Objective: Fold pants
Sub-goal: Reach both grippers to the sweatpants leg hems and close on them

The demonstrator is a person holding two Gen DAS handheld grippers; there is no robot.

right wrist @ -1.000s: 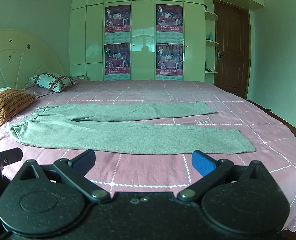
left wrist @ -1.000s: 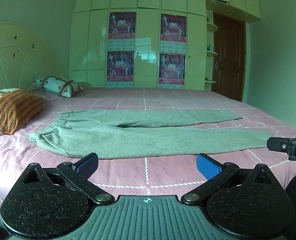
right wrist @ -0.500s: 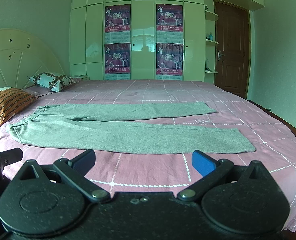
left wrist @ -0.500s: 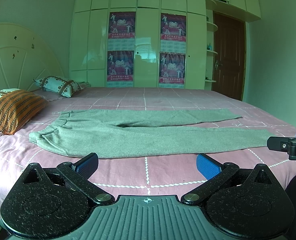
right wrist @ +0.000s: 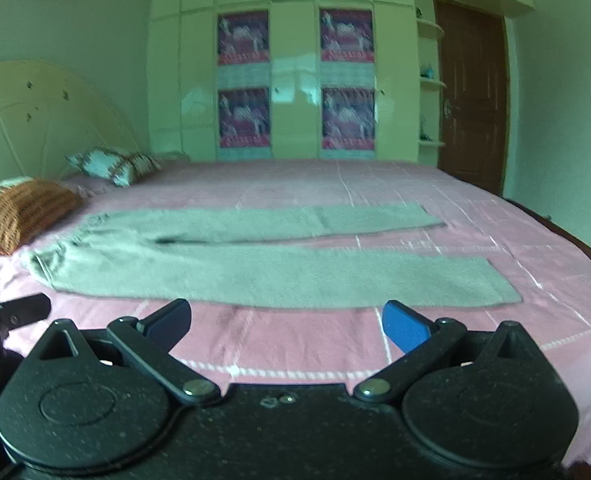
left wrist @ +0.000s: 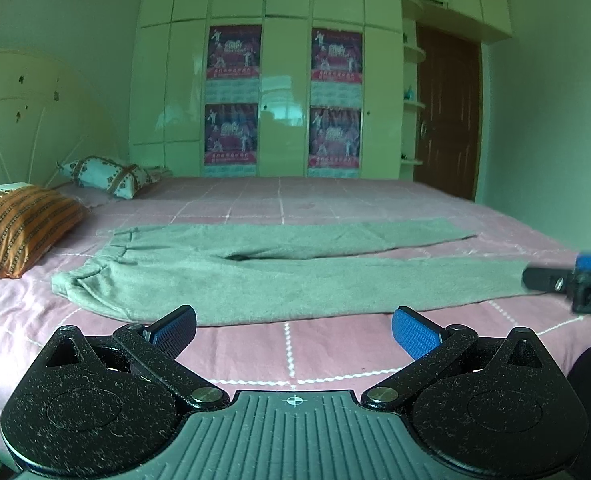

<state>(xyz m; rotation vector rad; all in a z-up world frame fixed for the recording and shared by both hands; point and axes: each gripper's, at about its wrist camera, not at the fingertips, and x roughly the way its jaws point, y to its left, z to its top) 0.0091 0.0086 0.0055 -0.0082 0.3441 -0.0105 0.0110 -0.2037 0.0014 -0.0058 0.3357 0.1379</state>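
You are holding both grippers, left gripper (left wrist: 294, 326) and right gripper (right wrist: 286, 320), fingers spread and empty, near the pants (left wrist: 279, 276) lying flat on the bed (left wrist: 335, 200); soft, limp cloth, likely best pinched at waistband and cuffs.

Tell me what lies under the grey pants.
The grey pants lie flat on the pink checked bedsheet, which shows all around them and between the two legs. Whatever sits directly beneath the fabric is covered; no lump shows. Both grippers hang open, short of the cloth.
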